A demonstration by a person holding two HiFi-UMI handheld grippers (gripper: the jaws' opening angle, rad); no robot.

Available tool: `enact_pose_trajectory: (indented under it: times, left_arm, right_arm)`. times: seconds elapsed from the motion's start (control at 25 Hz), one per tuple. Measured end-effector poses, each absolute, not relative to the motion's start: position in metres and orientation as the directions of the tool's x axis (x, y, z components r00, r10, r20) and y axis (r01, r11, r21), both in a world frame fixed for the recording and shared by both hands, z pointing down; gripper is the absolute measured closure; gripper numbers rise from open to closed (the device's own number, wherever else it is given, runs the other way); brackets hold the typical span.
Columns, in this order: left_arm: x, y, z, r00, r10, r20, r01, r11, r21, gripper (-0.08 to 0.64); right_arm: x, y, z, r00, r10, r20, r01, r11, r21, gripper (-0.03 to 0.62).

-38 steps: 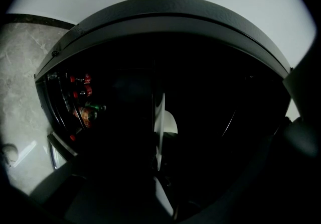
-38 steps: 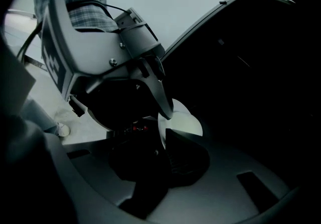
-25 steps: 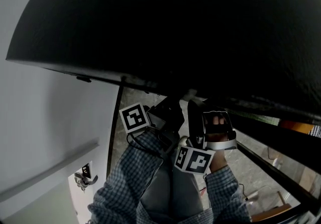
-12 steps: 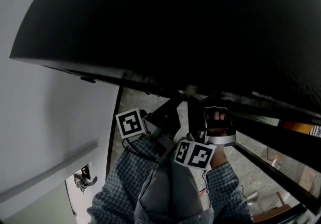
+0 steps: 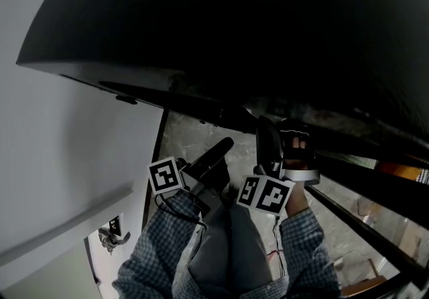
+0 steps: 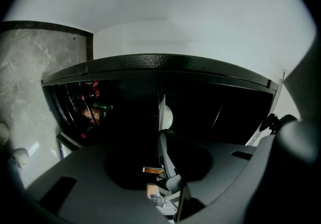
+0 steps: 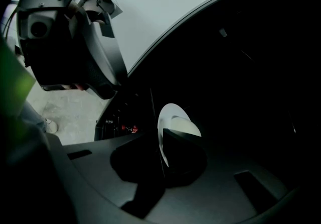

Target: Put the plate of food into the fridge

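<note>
The right claw (image 7: pixel 161 140) is clamped shut on the near rim of the white plate (image 7: pixel 174 117). In the right gripper view the plate shows almost edge-on, its pale face turned right, against the dark inside of the fridge (image 6: pixel 160 62), and whatever lies on it is too dim to make out. The left claw (image 6: pixel 159 152) grips nothing, its jaws only a narrow slit apart, with the plate showing farther in beyond them; in the head view it sits nearer and to the left of the right claw.
</note>
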State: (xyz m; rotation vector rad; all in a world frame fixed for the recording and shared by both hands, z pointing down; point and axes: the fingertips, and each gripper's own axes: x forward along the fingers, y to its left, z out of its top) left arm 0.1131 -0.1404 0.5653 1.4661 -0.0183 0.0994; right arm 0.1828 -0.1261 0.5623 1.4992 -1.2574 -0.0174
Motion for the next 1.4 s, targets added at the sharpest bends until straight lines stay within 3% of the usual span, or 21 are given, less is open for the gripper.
enact_pose_trajectory:
  times: [0.56,0.92,1.28,1.4]
  left_arm:
    - [0.108,-0.134,0.566,0.993,0.096,0.068,-0.076,0.084,0.994,0.459]
    - [0.106,-0.121,0.567,0.979,0.162,0.122,-0.122,-0.011,0.993,0.460]
    - [0.102,-0.120,0.564,0.967,0.164,0.193,-0.174,-0.120,0.977,0.462]
    - [0.099,-0.120,0.556,0.972,0.160,0.170,-0.149,-0.131,0.980,0.476]
  right_arm:
    - [0.190,-0.138,0.561,0.439,-0.705,0.557,-0.714,0.103,0.692,0.554]
    - [0.181,-0.132,0.550,0.402,-0.736,0.545,-0.762,0.061,0.645,0.526]
    - [0.170,-0.104,0.533,0.356,-0.767,0.534,-0.888,-0.100,0.449,0.532]
    - [0.157,-0.095,0.537,0.277,-0.777,0.566,-0.951,-0.135,0.280,0.585]
